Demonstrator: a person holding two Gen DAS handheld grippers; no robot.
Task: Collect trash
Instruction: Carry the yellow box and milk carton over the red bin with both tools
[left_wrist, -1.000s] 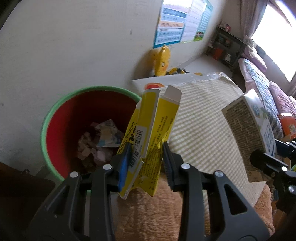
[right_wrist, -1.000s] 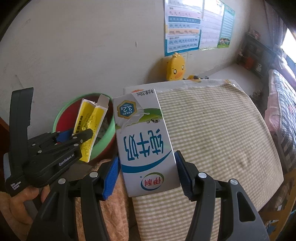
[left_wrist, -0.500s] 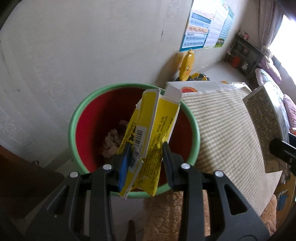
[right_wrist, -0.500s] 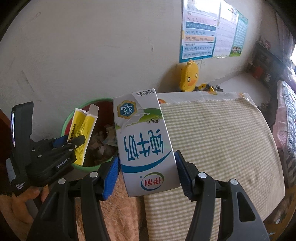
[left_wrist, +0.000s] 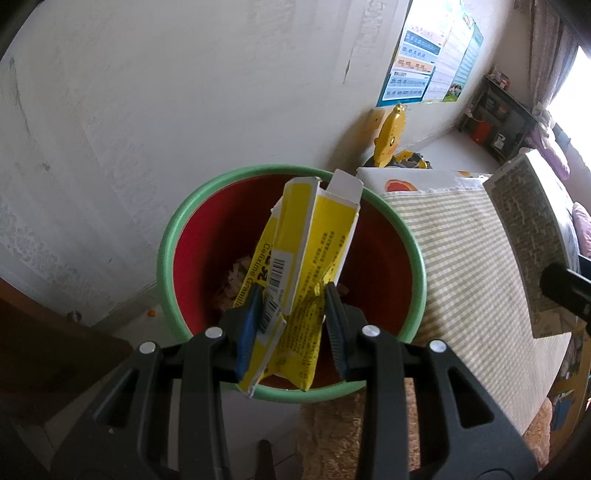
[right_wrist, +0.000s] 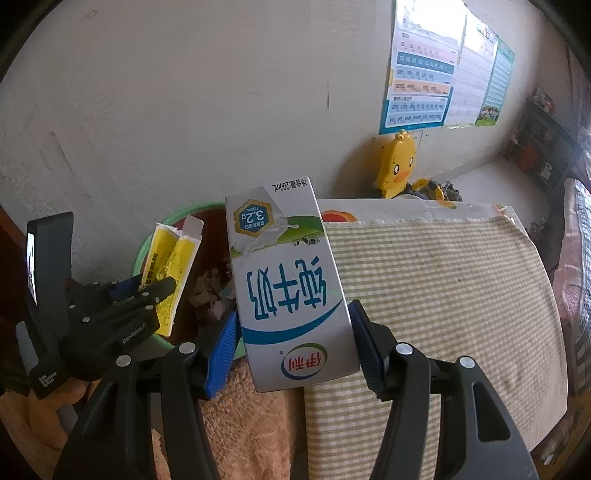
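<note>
Left claw (left_wrist: 291, 325) is clamped on a crumpled yellow box (left_wrist: 310, 266), right over the bin (left_wrist: 166, 258). Right claw (right_wrist: 291, 343) grips an upside-down milk carton (right_wrist: 288, 291) near the striped cloth's (right_wrist: 443, 280) left edge, beside the bin.

Two wrist views, each directed steeply downward along its own fingers. In the left wrist view, the bin (left_wrist: 291, 284) is seen at close range directly beyond the fingertips, a wall behind it. In the right wrist view, the same bin (right_wrist: 147, 251) is seen left of the fingers, the checked cloth (right_wrist: 436, 280) to their right. Bin, cloth (left_wrist: 469, 258), wall poster (left_wrist: 428, 55) and duck toy (left_wrist: 389, 136) are shared by both views.
</note>
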